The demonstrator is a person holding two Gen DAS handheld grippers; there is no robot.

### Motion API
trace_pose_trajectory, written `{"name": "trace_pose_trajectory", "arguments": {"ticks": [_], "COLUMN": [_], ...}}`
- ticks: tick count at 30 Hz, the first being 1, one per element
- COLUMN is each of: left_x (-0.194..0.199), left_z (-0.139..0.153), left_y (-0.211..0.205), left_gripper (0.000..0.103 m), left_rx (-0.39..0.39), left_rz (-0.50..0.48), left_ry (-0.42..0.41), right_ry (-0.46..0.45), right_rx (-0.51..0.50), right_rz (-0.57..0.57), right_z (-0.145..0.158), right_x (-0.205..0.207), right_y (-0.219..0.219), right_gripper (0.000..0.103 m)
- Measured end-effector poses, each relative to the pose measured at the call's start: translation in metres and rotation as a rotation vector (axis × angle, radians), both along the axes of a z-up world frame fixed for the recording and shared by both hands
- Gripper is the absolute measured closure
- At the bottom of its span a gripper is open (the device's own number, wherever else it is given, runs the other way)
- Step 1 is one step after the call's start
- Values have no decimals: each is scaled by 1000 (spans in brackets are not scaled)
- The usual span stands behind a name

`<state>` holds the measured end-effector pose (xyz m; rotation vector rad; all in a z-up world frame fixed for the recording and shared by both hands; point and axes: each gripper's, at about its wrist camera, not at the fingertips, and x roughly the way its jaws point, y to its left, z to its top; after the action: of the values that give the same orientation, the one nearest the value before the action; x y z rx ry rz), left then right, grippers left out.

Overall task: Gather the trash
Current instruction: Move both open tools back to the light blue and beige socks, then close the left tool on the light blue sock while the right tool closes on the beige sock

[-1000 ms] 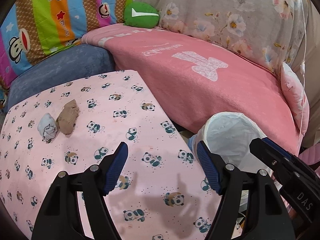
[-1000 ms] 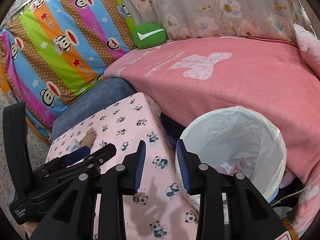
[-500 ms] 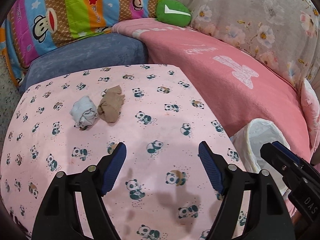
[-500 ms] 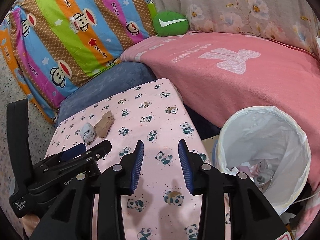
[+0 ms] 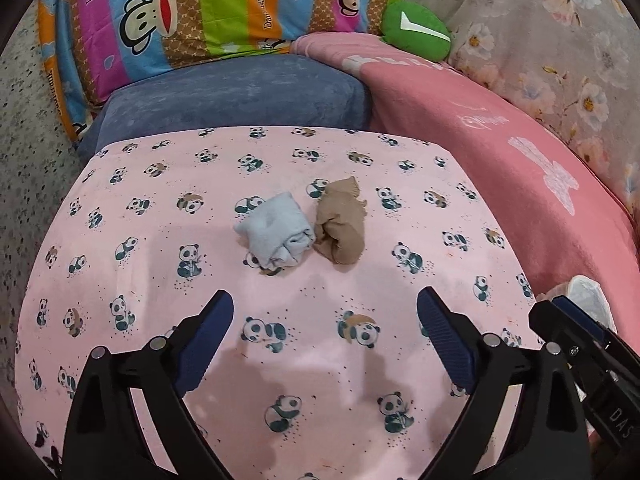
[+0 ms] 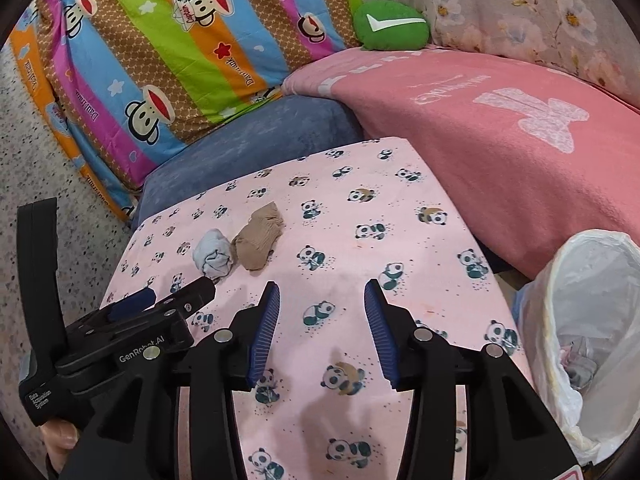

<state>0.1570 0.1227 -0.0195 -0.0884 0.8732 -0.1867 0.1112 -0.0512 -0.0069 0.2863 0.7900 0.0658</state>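
Panda-print cloth (image 5: 132, 276) bears two balled socks (image 5: 280, 236) ahead of both empty, opening tongs: left (image 5: 325, 336), right (image 6: 320, 332).

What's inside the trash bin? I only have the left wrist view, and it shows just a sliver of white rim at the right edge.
Observer: The right wrist view looks down into the bag-lined trash bin. A few crumpled scraps lie at the bottom, well below the rim.
Operator: Is the right gripper carrying anything? I only see its side.
Observer: No. The right gripper has nothing between its jaws, which are opening above the bare panda-print cloth.
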Motion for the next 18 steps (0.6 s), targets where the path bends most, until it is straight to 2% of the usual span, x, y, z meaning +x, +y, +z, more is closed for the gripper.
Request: {"name": "trace_pose_trajectory", "arguments": {"ticks": [12, 13, 15, 18], "left_x": [60, 63, 70, 79], "left_z": [-27, -30, -36, -44], "left_y": [25, 27, 30, 36], "left_gripper": [15, 16, 26, 36], "left_rx": [-58, -66, -94, -143], "left_rz": [58, 63, 65, 64], "left_ry": [88, 96, 110, 144], "right_ry": [43, 45, 55, 72], "right_rx": [-4, -3, -6, -9], "right_rz": [66, 70, 81, 98], "right_z": [-26, -27, -33, -42], "right_x": [71, 76, 89, 103], "right_y": [45, 46, 53, 60], "right_gripper": [57, 57, 57, 57]}}
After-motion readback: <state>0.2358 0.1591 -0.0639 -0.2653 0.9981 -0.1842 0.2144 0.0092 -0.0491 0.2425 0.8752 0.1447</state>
